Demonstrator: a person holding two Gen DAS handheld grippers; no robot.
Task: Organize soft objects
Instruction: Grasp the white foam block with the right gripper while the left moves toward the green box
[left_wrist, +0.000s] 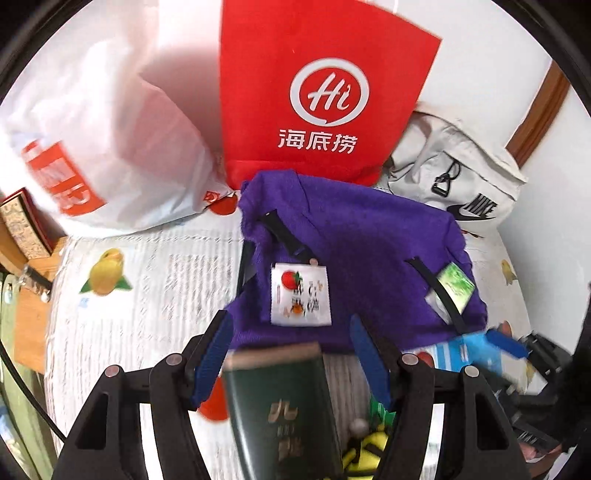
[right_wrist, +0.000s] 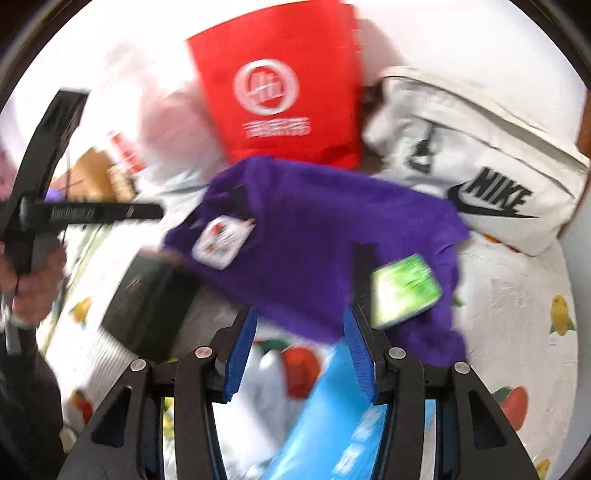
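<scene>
A purple knit bag (left_wrist: 354, 266) lies on the fruit-print bedsheet (left_wrist: 147, 295); it also shows in the right wrist view (right_wrist: 317, 236). A white tag (left_wrist: 300, 293) and a green packet (left_wrist: 455, 286) rest on it. My left gripper (left_wrist: 291, 354) is open just before the bag, above a dark green box (left_wrist: 284, 413). My right gripper (right_wrist: 299, 343) is open at the bag's near edge, over a light blue packet (right_wrist: 332, 417). The green packet (right_wrist: 404, 290) lies just right of it.
A red Haidilao bag (left_wrist: 317, 96), a white plastic bag (left_wrist: 110, 147) and a white Nike bag (left_wrist: 461, 181) stand behind the purple bag. A yellow toy (left_wrist: 369, 450) lies under the left gripper. Wooden furniture (left_wrist: 29, 280) borders the bed's left side.
</scene>
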